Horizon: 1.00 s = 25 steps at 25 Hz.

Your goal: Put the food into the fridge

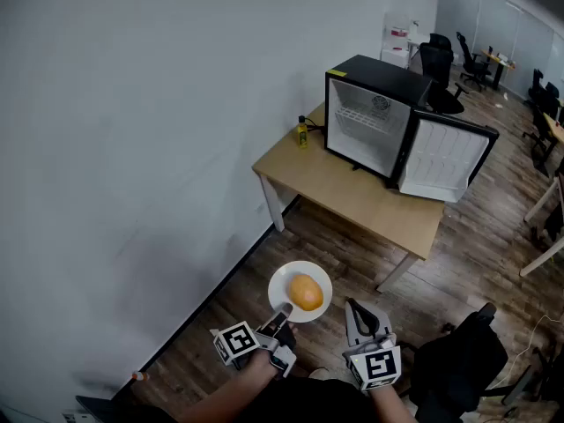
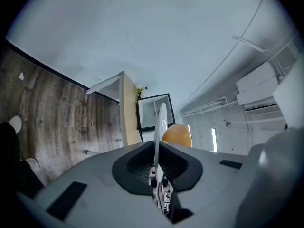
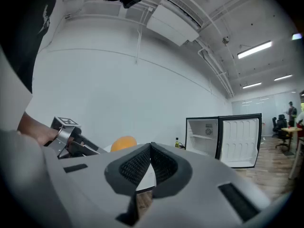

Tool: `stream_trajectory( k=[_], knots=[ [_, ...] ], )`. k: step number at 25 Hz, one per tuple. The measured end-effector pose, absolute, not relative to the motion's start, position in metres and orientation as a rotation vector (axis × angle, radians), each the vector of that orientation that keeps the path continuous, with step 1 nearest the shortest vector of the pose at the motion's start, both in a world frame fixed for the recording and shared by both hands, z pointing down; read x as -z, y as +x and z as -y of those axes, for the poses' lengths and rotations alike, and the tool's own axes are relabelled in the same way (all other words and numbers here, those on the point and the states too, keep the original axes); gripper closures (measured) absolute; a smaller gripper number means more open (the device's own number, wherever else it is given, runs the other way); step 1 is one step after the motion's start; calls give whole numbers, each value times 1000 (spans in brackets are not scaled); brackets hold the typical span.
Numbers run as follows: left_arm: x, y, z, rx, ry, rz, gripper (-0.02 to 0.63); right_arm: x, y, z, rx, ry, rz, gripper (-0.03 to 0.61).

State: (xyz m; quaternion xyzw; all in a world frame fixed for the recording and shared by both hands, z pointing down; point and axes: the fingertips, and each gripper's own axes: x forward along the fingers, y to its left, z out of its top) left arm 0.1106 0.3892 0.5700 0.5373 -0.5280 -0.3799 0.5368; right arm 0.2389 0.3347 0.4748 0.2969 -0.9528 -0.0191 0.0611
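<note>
A white round plate (image 1: 284,282) is gripped at its near rim by the left gripper (image 1: 282,313), whose fingers are clenched on the plate's edge. In the left gripper view the plate (image 2: 162,115) is seen edge-on, rising from between the closed fingers. A round orange piece of food (image 1: 306,293), perhaps a bun or a fruit, is carried on the plate, above the dark wooden floor (image 1: 458,263) and well apart from the fridge. The right gripper (image 1: 354,307) is held just beside the plate, its fingers pressed together with nothing between them.

A small black fridge (image 1: 379,69) with a white inside is set on a light wooden surface (image 1: 352,192) against a white wall (image 1: 132,104). Its white-lined door (image 1: 443,159) is swung wide open. A small yellow bottle (image 1: 302,133) is stood just beside the fridge, on the side away from the door.

The step in hand is judged to be carrying the plate to the fridge. Since the plate is held by one edge only, it is best carried level and slowly so that the food is not rolled off. The free right gripper could be brought under the far rim for support. No opening is needed. The plate should be slid straight in past the door frame and set down flat before the fingers are released.
</note>
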Motion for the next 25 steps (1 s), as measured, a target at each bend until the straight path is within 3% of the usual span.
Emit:
stream_trajectory(
  k=[16,25],
  knots=[
    [-578,102,-396,1011,1218,1229,584,-513,239,-337,-169,887,2863,518],
    [-612,51,-344,1006,1173,1176,586,-540,214,-290,-162,962,2736,518]
  ],
)
